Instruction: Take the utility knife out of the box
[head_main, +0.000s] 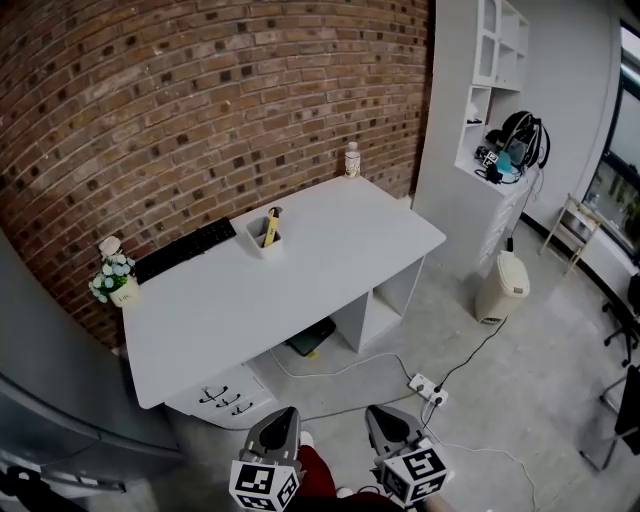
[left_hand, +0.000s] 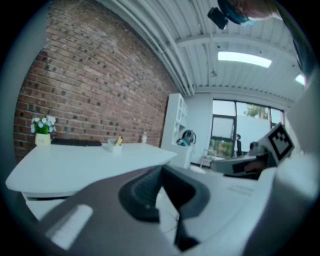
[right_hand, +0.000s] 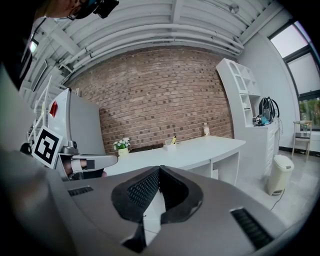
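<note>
White desk (head_main: 330, 250) by brick wall (head_main: 200, 100): I see the utility knife (head_main: 271, 226) upright in the box (head_main: 262, 242) near the back edge. Left gripper (head_main: 282, 418) and right gripper (head_main: 382, 418) sit well short of it, both jaws pressed together, empty.

Side by side, left tongs (head_main: 283, 415) and right tongs (head_main: 383, 413), jaws together, empty

No legible text, label or number shows anywhere.
</note>
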